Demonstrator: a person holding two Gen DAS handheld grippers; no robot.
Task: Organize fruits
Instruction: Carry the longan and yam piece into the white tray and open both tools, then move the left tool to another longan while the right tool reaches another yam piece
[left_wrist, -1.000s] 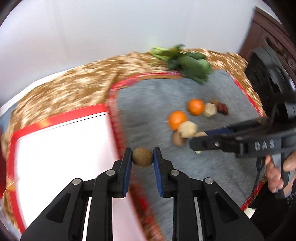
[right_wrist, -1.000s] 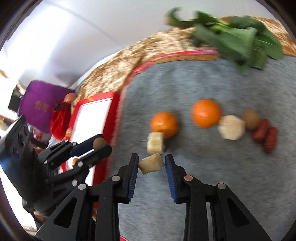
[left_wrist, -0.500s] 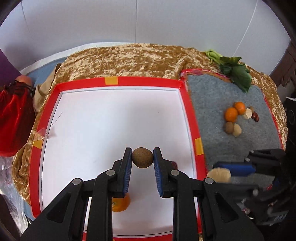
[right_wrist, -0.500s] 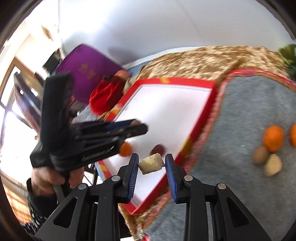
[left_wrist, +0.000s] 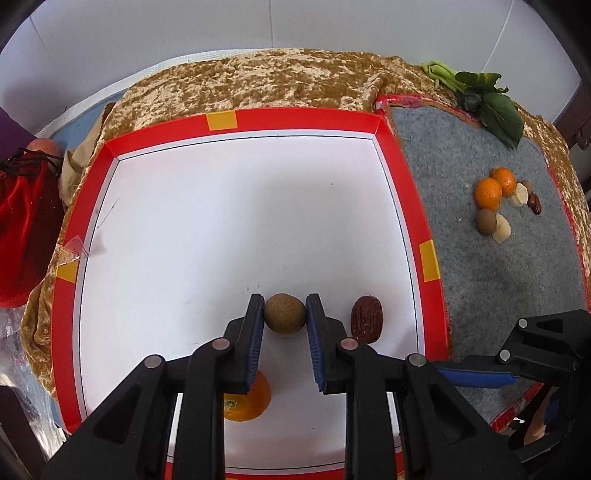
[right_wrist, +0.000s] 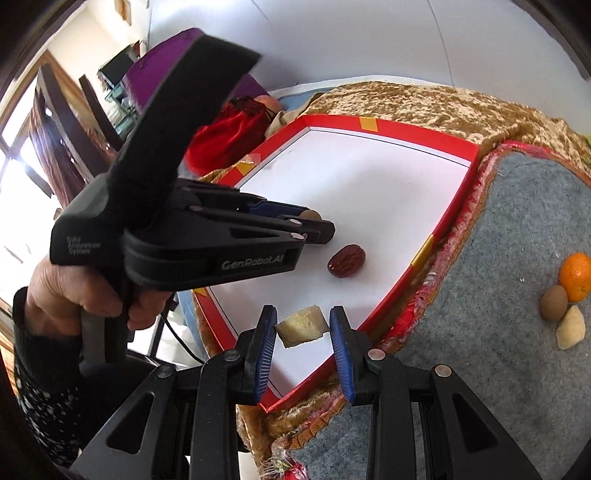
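Note:
My left gripper (left_wrist: 284, 314) is shut on a round brown fruit (left_wrist: 284, 313) and holds it over the white tray with a red rim (left_wrist: 402, 177). A red date (left_wrist: 366, 319) and an orange (left_wrist: 247, 400) lie in the tray near it. My right gripper (right_wrist: 302, 326) is shut on a pale yellow fruit chunk (right_wrist: 302, 325) over the tray's near corner (right_wrist: 391, 295); the date (right_wrist: 346, 260) lies beyond it. The left gripper shows in the right wrist view (right_wrist: 321, 226). Two oranges (left_wrist: 495, 186), a brown fruit (left_wrist: 485, 220), pale chunks (left_wrist: 502, 233) and dates (left_wrist: 534, 202) lie on the grey mat.
The grey felt mat (left_wrist: 480, 280) lies right of the tray on a gold cloth (left_wrist: 258, 85). Leafy greens (left_wrist: 487, 103) lie at the mat's far corner. A red pouch (left_wrist: 22, 221) sits left of the tray.
Both grippers have swung from the grey mat to the tray, each still holding its fruit. The left one has lowered closer to the tray floor beside the date.

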